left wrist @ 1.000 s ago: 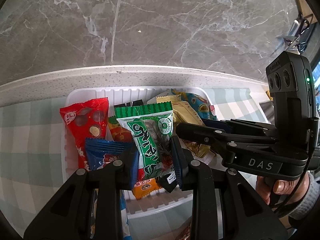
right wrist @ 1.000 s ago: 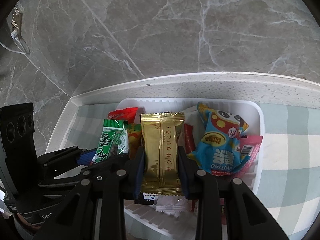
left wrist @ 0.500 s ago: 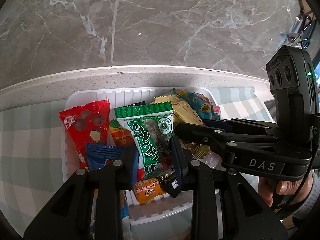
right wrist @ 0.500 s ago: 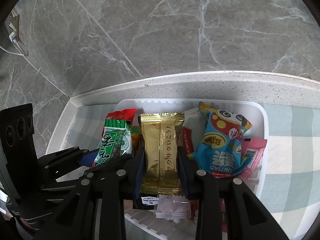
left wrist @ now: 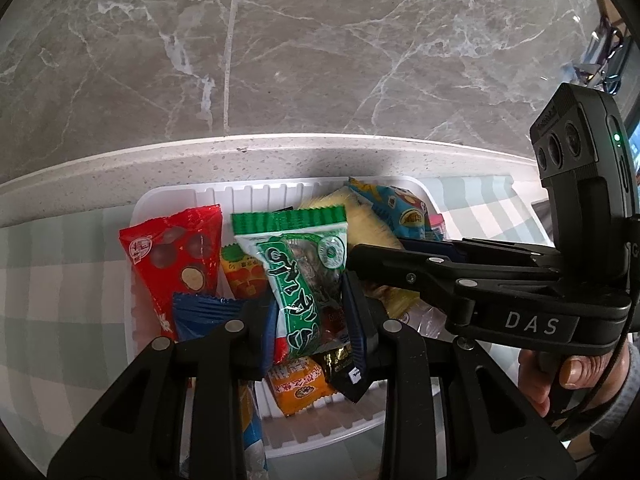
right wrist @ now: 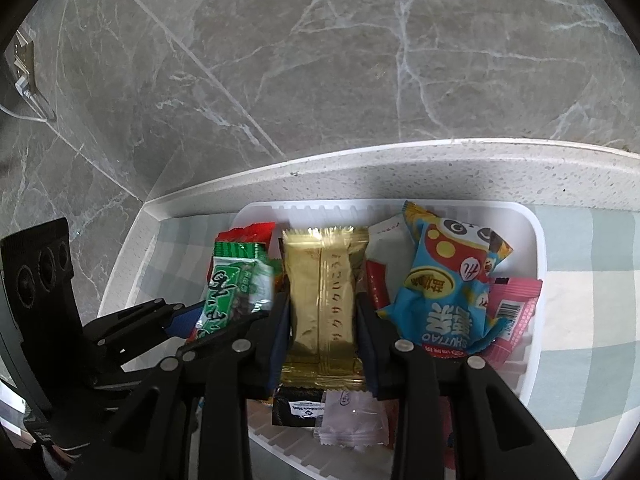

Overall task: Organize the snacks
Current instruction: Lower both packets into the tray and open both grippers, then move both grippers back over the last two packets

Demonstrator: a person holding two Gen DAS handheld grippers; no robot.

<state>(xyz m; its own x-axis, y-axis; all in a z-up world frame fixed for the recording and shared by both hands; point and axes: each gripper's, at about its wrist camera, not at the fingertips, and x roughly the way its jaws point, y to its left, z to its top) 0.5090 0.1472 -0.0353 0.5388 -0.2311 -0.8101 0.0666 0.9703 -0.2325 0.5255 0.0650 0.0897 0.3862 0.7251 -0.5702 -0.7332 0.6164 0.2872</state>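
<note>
Snacks are lying in white tray [left wrist: 176,196] | left tool [left wrist: 310,320] is clamping green packet [left wrist: 296,280] | right tool [right wrist: 322,332] is clamping gold packet [right wrist: 322,300]

Looks like a home kitchen counter: grey marble-look wall tiles [left wrist: 320,48] straight ahead beyond the fingers, a speckled white stone countertop edge [right wrist: 400,168] below them, a pale green checked tablecloth [left wrist: 60,264] either side, and a white plastic tray [right wrist: 536,240] of wrapped snacks.
</note>
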